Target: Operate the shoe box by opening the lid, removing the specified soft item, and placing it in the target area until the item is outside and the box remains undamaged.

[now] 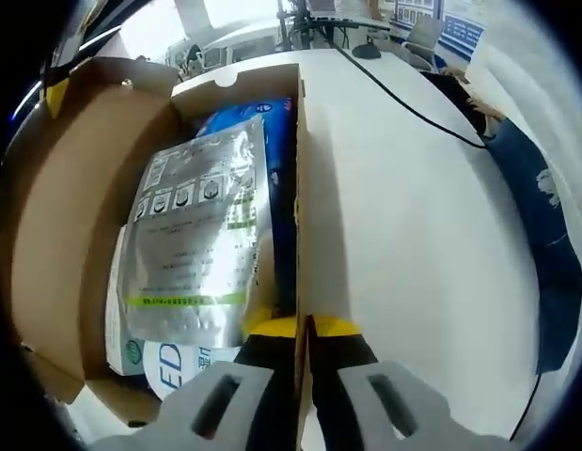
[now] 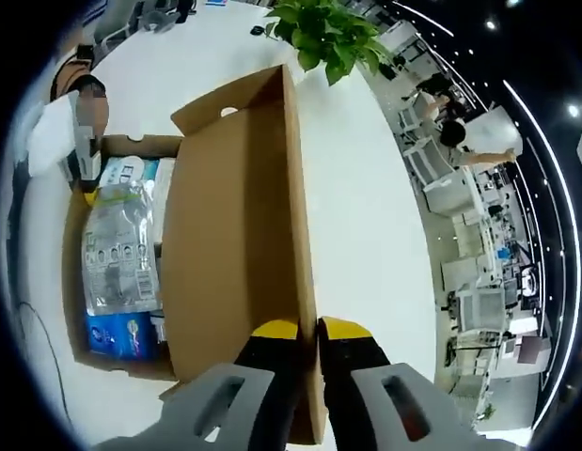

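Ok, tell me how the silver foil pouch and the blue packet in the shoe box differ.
The silver foil pouch is shiny metallic with small printed text and a green stripe; the blue packet is glossy blue. The pouch lies on top, almost fully exposed; the packet sits underneath it, mostly covered, showing at one end and along one side. The pouch looks wrinkled; the packet's visible part looks smoother. Both are soft packs lying flat inside the open shoe box.

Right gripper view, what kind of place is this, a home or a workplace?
Probably an open-plan office: rows of desks with chairs, a potted plant on the long white table, and people working in the background.
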`<action>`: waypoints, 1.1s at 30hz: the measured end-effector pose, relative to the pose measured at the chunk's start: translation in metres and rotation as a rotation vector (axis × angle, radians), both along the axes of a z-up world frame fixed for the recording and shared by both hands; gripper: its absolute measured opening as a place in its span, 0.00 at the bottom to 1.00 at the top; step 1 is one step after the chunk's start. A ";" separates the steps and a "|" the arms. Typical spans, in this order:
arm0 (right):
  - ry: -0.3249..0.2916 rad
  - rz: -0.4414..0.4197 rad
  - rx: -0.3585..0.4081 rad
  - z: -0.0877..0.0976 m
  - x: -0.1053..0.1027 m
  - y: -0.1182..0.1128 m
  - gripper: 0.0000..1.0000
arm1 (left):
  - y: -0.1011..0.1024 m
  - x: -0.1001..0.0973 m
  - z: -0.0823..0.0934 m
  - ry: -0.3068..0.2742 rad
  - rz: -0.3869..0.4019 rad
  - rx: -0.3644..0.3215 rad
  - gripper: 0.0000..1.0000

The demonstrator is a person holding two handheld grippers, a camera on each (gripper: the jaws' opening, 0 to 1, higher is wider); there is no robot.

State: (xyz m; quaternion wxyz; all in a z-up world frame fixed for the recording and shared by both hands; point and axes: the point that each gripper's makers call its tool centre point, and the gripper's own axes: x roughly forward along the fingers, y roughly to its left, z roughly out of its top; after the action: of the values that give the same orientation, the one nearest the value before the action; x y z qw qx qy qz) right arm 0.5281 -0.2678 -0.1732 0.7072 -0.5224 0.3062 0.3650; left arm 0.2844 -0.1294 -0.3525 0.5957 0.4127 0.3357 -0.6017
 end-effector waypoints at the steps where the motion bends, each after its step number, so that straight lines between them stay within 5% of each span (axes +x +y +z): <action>1: 0.001 -0.001 0.001 0.000 -0.001 0.000 0.04 | 0.000 0.000 0.000 0.001 0.000 0.000 0.01; 6: 0.044 -0.038 0.037 -0.003 0.001 -0.001 0.05 | 0.000 0.000 -0.001 0.004 0.004 -0.005 0.02; 33: 0.107 -0.002 -0.042 -0.016 0.008 -0.001 0.03 | 0.000 0.000 -0.004 0.012 0.005 0.016 0.02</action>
State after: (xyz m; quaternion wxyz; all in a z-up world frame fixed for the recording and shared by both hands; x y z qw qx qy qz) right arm 0.5362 -0.2691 -0.1896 0.6791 -0.5165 0.3517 0.3852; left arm 0.2847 -0.1293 -0.3569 0.5919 0.4128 0.3452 -0.6000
